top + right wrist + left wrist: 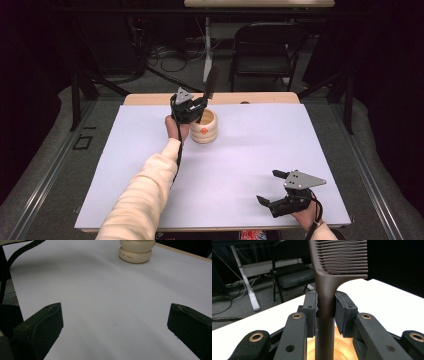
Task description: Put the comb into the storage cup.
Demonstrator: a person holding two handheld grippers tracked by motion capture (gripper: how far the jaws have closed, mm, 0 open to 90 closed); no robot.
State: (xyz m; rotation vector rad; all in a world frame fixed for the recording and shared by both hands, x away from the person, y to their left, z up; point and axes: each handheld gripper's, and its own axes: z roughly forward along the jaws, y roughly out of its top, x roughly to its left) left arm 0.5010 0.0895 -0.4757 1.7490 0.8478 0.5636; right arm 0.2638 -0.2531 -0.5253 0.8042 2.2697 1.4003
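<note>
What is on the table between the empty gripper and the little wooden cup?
Nothing: bare white table runs from the right gripper to the cup in the right gripper view.

A wooden table [260, 98] is covered almost to its edges by a white sheet [250, 150]. Beyond its far edge a black folding chair [265, 50] is set on a grey floor [165, 80], beside the white leg [207, 50] of a pale-topped desk [260, 3]. Dark cables [170, 55] are strewn over the floor near that leg. The space is closed in on both sides by black curtains [390, 75], and black frame struts [76, 95] are seen at the left. The tabletop is evenly lit while the surroundings are left dim.
</note>
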